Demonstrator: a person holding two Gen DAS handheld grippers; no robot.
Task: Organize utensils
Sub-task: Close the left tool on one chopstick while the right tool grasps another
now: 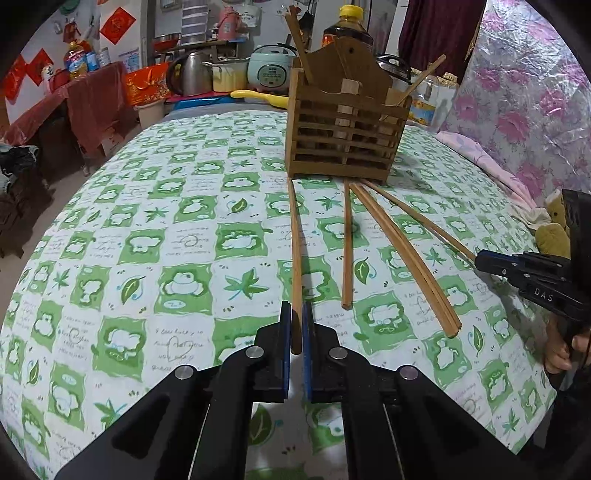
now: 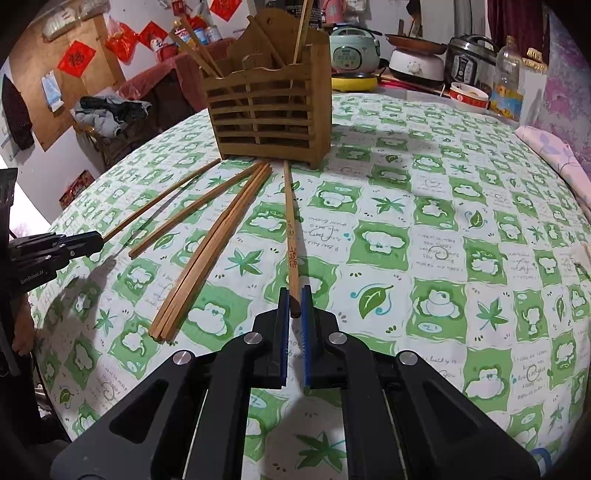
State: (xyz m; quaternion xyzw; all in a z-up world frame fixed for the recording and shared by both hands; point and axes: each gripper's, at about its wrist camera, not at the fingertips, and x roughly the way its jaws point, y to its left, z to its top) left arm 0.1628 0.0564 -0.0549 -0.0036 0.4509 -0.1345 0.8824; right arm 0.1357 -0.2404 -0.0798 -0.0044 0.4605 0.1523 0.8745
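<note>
A slatted wooden utensil holder (image 1: 347, 129) stands on the green-and-white tablecloth, with a few chopsticks upright in it; it also shows in the right wrist view (image 2: 269, 107). Several wooden chopsticks lie flat in front of it. My left gripper (image 1: 296, 314) is shut on the near end of the leftmost chopstick (image 1: 295, 240). My right gripper (image 2: 295, 295) is shut on the near end of the rightmost chopstick (image 2: 291, 236), which bears red characters. The right gripper also shows at the right edge of the left wrist view (image 1: 480, 260), and the left gripper at the left edge of the right wrist view (image 2: 98, 238).
Between the two held sticks lie a single chopstick (image 1: 347, 243) and a bundle of chopsticks (image 1: 406, 258). Behind the table are a rice cooker (image 1: 271, 68), a kettle (image 1: 192, 74), an oil bottle (image 1: 349, 29) and a bowl (image 2: 469, 96). A floral cloth (image 1: 528, 92) hangs at the right.
</note>
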